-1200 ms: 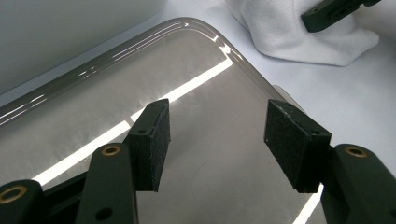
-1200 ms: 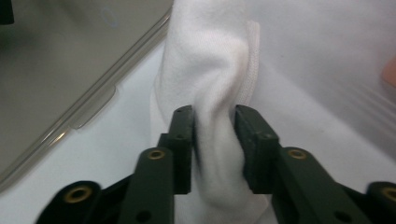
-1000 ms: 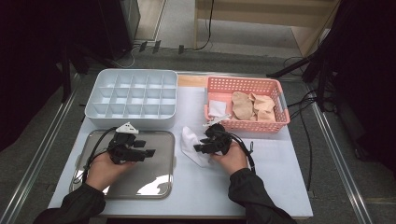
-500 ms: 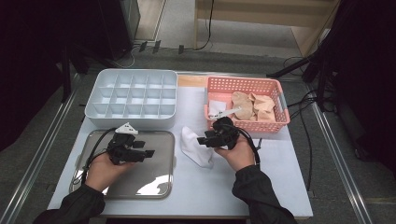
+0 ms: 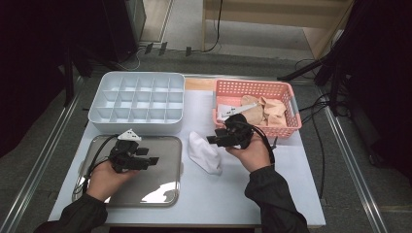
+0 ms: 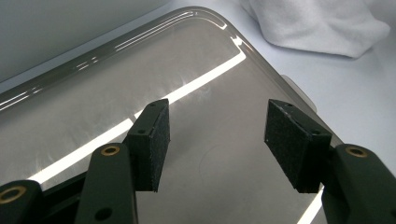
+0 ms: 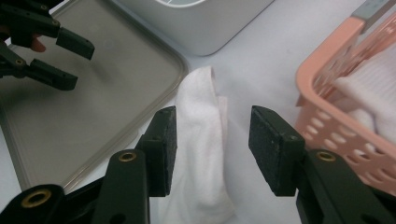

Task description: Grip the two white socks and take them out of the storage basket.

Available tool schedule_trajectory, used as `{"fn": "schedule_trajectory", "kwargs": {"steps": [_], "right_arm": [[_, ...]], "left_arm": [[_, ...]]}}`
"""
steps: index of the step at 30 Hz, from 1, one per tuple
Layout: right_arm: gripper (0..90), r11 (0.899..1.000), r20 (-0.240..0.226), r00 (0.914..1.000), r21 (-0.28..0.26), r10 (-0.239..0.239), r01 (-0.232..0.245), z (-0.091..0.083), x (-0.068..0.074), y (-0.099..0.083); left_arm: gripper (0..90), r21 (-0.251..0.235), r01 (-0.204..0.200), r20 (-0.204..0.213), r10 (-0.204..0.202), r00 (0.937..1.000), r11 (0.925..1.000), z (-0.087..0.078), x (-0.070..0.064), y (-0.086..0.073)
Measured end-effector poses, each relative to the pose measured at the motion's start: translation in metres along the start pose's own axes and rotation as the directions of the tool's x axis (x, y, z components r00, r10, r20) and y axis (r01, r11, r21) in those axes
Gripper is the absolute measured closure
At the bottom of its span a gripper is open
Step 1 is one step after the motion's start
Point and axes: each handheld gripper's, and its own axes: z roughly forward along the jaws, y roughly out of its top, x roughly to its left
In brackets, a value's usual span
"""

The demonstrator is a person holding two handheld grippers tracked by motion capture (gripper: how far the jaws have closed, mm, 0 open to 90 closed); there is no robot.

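Two open, empty claws: left over tray, right above white sock.

1. No text, label, brand, number or sign can be read in any view.
2. The pink basket, the compartment box, the metal tray and the white cloth carry no legible marking.

Both grippers up and empty

Left gripper sits low, jaws spread wide, hand wrapped around it – right gripper is further forward, jaws apart too, held in the right hand.
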Motion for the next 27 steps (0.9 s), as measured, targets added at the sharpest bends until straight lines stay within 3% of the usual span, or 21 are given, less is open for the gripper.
{"fn": "schedule_trajectory", "kwargs": {"steps": [15,27], "right_arm": [[53.2,1.000,0.033,0.9994,-0.017,0.010,-0.009,-0.015,-0.016,0.016],[52.7,0.999,0.090,0.9954,-0.025,0.033,-0.031,-0.028,-0.033,0.026]], "left_arm": [[42.1,0.003,0.024,-0.026,-0.024,0.9994,0.9997,-0.006,0.003,-0.009],[42.0,0.009,0.023,-0.023,-0.023,0.9995,0.9997,-0.004,0.002,-0.011]]}}
